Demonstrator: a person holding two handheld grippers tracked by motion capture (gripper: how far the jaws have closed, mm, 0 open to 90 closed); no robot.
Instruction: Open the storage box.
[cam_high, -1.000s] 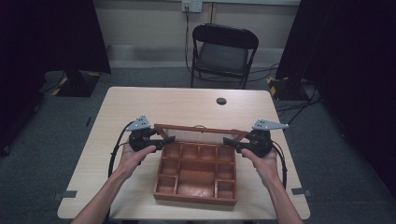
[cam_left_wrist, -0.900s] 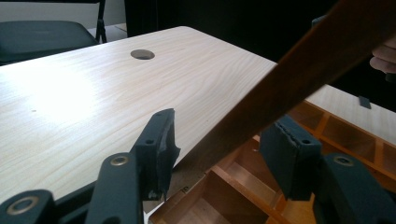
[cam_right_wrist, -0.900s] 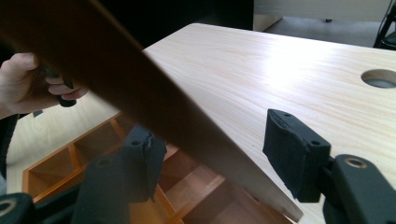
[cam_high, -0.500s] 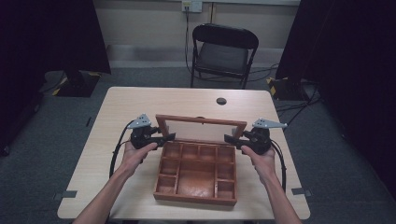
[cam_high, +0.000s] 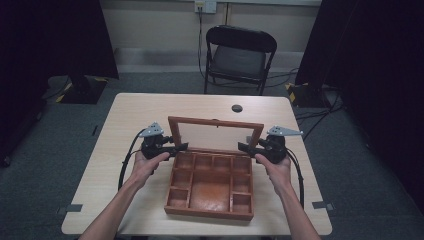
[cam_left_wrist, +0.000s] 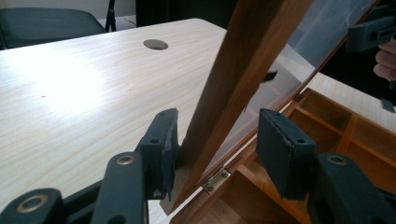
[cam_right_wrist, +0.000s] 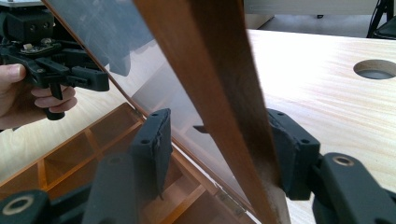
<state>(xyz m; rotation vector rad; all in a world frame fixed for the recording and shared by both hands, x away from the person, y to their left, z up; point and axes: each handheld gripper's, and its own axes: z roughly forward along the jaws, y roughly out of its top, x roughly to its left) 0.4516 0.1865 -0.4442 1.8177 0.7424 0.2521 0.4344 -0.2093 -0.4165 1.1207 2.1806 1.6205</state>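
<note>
The wooden box (cam_high: 210, 185) sits near the front edge of the worktop (cam_high: 140, 107), midway between its left and right edges, with its compartments showing bare. Its glass-paned lid (cam_high: 215, 134) stands raised on its hinges along the box's far side, close to upright, so the opening looks largely done; what is left, as I judge it, is to tip the lid fully back or let it go.

The left gripper (cam_high: 176, 148) straddles the lid's left frame rail: one jaw touches the wood and the other stands off it. These jaws have just been closing.

The right gripper (cam_high: 246, 147) straddles the right rail the same way, half open, one jaw against the wood. Its jaws have been closing too.
</note>
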